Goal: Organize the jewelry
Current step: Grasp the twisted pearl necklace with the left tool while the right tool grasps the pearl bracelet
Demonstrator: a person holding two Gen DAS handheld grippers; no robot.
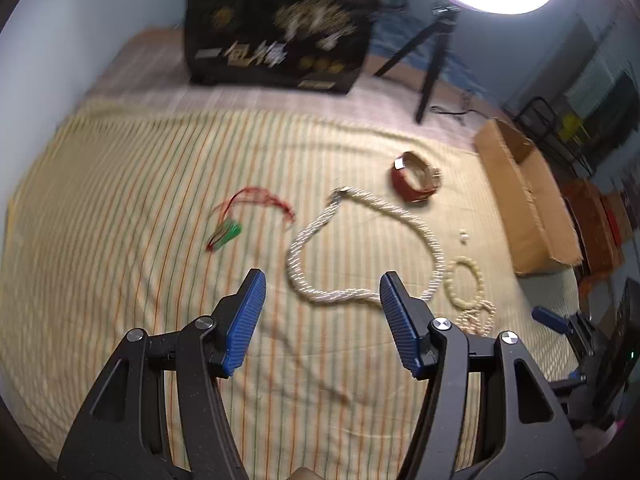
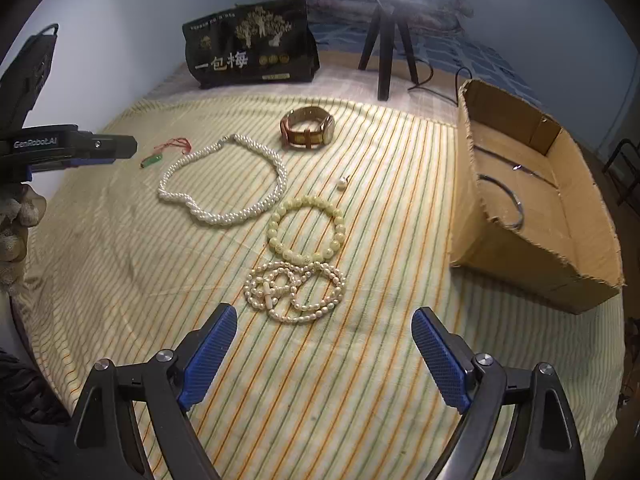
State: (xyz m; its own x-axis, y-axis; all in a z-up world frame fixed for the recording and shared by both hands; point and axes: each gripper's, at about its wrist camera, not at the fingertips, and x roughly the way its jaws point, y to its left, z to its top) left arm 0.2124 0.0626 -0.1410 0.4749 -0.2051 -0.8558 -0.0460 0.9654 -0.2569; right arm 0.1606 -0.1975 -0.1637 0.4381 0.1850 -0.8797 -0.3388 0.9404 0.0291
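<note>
Jewelry lies on a striped cloth. A twisted white pearl necklace [image 1: 360, 248] [image 2: 224, 184] lies in the middle. A brown-strap watch [image 1: 416, 176] [image 2: 308, 128] lies behind it. A green pendant on a red cord [image 1: 228, 234] [image 2: 154, 159] lies to the left. A pale bead bracelet [image 2: 306, 230] [image 1: 466, 282], a small-pearl strand [image 2: 296, 290] [image 1: 478, 318] and a single pearl earring [image 2: 342, 183] lie to the right. My left gripper [image 1: 322, 316] is open and empty just before the necklace. My right gripper [image 2: 324, 354] is open and empty just before the small-pearl strand.
An open cardboard box [image 2: 536, 200] [image 1: 524, 196] stands at the right with a silver bangle [image 2: 506, 200] inside. A black printed bag [image 2: 250, 46] [image 1: 276, 32] and a ring-light tripod [image 2: 386, 40] [image 1: 430, 64] stand at the back.
</note>
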